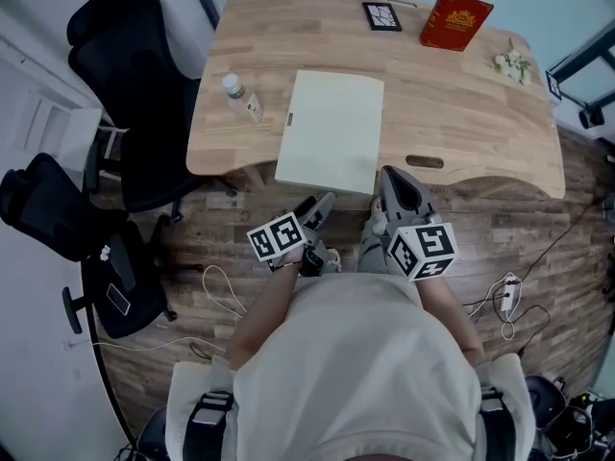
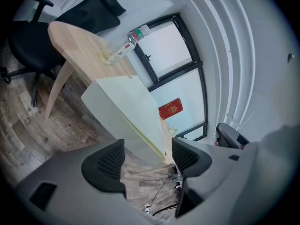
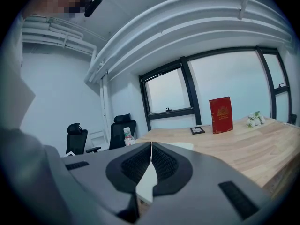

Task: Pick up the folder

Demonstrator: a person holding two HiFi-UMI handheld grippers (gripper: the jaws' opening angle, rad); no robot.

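Observation:
A pale, flat folder [image 1: 332,133] lies on the wooden desk [image 1: 480,113], with its near end hanging over the desk's front edge. My left gripper [image 1: 322,206] hovers below and in front of that end. In the left gripper view the folder [image 2: 126,107] fills the space ahead, and the left gripper [image 2: 147,151] is open with its pads clear of the folder. My right gripper [image 1: 392,182] sits by the folder's near right corner. In the right gripper view the right gripper [image 3: 151,149] is shut with nothing between its pads, and the folder [image 3: 185,146] lies beyond it.
On the desk stand a water bottle [image 1: 233,86], a red book [image 1: 455,15], a small framed picture [image 1: 381,15] and a sprig of flowers [image 1: 511,63]. Black office chairs [image 1: 135,56] stand to the left. Cables and a plug [image 1: 504,301] lie on the wooden floor.

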